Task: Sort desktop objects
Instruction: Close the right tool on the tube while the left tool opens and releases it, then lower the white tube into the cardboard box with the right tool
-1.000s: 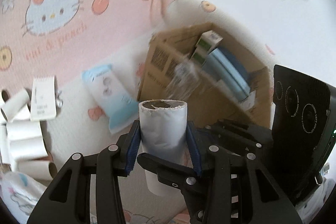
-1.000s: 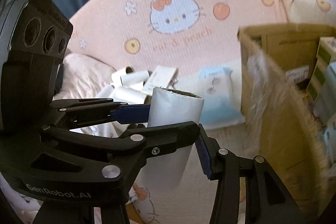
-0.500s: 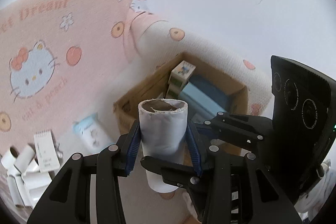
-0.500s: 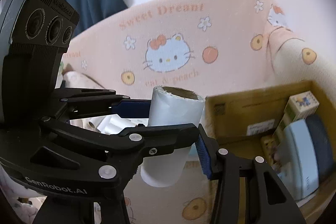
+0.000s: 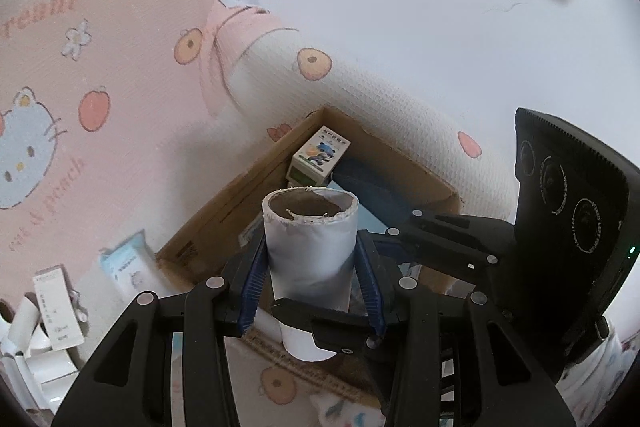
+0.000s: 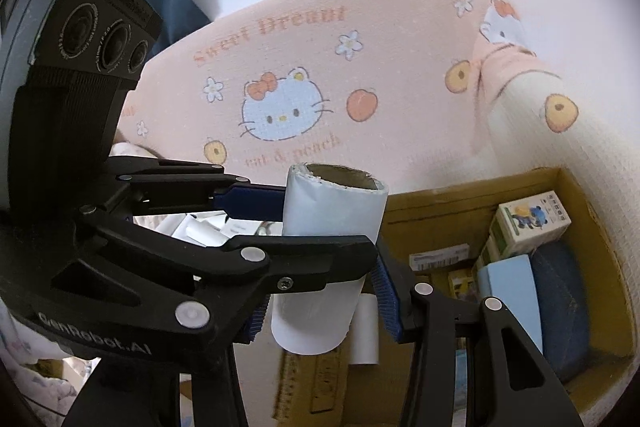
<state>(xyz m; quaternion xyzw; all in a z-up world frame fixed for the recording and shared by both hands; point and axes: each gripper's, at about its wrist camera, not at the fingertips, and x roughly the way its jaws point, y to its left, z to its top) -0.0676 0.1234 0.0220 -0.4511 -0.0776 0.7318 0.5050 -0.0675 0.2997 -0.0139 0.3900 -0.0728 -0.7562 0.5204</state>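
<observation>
**A:** What does the left gripper (image 5: 310, 259) hold?

**B:** Its two blue pads (image 5: 251, 291) are pressed against opposite sides of a white paper roll (image 5: 308, 227). The roll stands upright, with the brown cardboard core showing at its ragged top rim.

**A:** And the right gripper (image 6: 320, 303)?

**B:** Its fingers bracket the lower half of the same roll, crossing the left gripper's. In the right wrist view one pad sits just beside the roll's edge and the other is mostly hidden. I cannot tell whether it is squeezing or only framing the roll.

**A:** What has changed in the last second?

**B:** A second ago the roll hung over the bedding, with the cardboard box (image 5: 216, 223) off to the side and blurred. Now both grippers have carried it across. Its lower end is over the box's near wall, and the open box lies directly beyond. The grip itself looks the same.

**A:** What does that mean for the sorting?

**B:** The carry looks almost done. My guess is that the roll needs a little more travel inward before it is let go.

**A:** What is in the box?

**B:** A small carton with a cartoon bear (image 5: 320, 157) stands at the far corner. There is also a pale blue pack (image 6: 508, 287) and something dark blue (image 6: 560, 307).

**A:** And outside it?

**B:** Just beside the box's left corner lies a blue tissue pack (image 5: 128, 267). Farther left are a white slip-like packet (image 5: 56, 307) and a heap of more white rolls (image 5: 24, 323), still unsorted. Behind everything is a pink cover (image 5: 100, 47) printed with a cat.
</observation>
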